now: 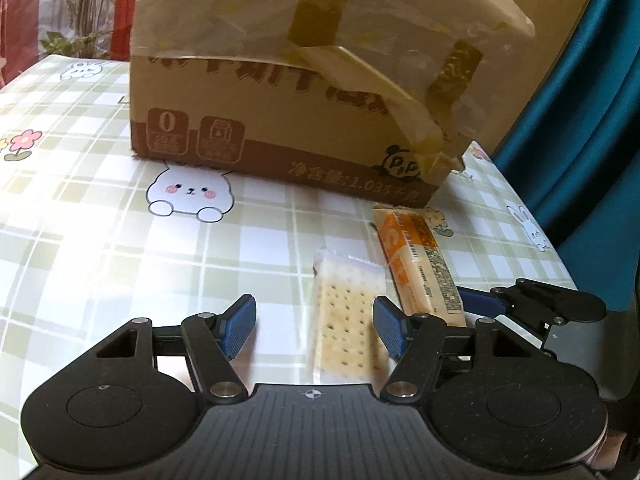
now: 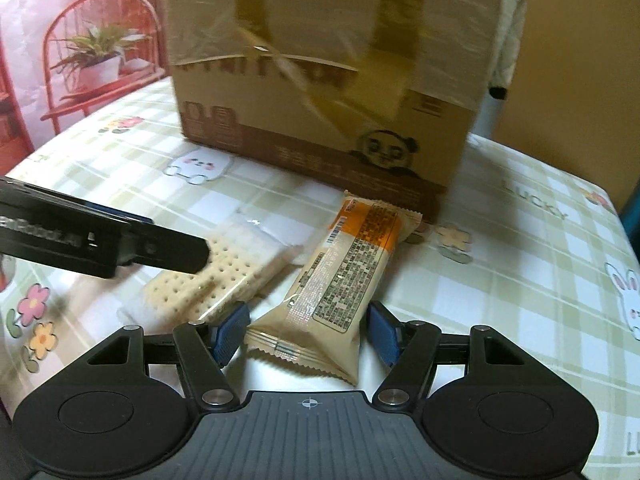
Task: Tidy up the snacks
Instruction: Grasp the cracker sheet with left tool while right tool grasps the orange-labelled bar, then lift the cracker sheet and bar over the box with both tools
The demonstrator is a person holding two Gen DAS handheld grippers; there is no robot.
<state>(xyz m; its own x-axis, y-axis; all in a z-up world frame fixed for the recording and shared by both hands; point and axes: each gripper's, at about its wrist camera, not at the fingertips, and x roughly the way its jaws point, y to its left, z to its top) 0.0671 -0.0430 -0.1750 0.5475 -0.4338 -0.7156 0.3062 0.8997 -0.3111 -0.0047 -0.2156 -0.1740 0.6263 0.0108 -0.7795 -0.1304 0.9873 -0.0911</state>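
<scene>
so both snacks lie on the checked worktop point(image 1: 120, 240) in front of the cardboard box point(image 1: 304, 92). left tool point(image 1: 315, 326) has its jaws apart around the clear cracker pack point(image 1: 346, 320), not squeezing it as far as i can tell, it's a bit blurry. right tool point(image 2: 307, 330) is spread wide too, straddling the near end of the orange-and-beige wafer packet point(image 2: 340, 280). packs sit just beside each other.

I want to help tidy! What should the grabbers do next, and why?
Probably close the right gripper on the orange snack pack: its open jaws already sit either side of the pack's near end. The left gripper is likewise open around the clear cracker pack.
</scene>
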